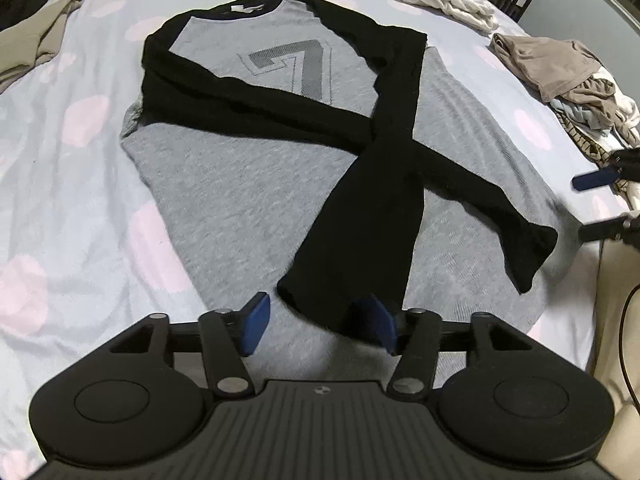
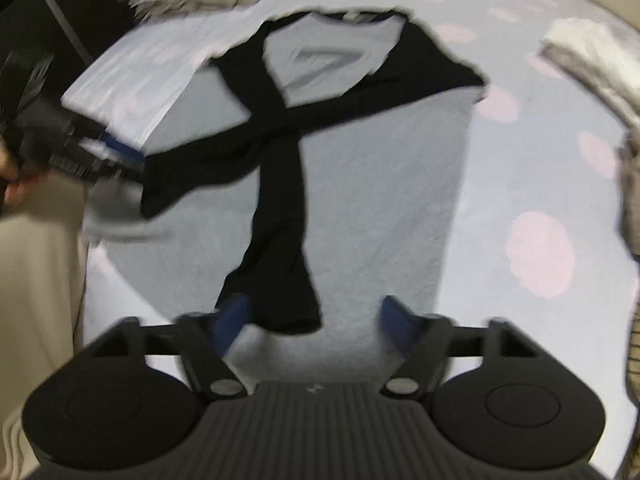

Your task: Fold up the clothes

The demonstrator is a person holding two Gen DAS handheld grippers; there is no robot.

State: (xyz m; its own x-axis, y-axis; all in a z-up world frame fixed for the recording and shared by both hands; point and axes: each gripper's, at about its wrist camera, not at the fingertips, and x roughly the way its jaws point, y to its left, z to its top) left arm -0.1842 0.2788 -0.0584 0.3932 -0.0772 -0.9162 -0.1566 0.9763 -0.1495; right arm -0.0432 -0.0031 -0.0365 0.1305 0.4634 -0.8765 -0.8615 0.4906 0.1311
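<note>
- Left wrist view: grey shirt [image 1: 248, 184] flat on the spotted bedsheet [image 1: 72, 152], black sleeves [image 1: 360, 216] crossed over its front.
- My left gripper [image 1: 316, 322]: jaws apart, empty, over the shirt's hem.
- My right gripper [image 2: 316, 320]: wide, empty, at the same hem.
- Risk: a careless hem grab could drag the loose sleeve cuffs and undo the cross.

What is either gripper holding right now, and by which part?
Nothing. The left gripper and right gripper both stand open above the shirt, its black sleeves lying crossed and released.
</note>
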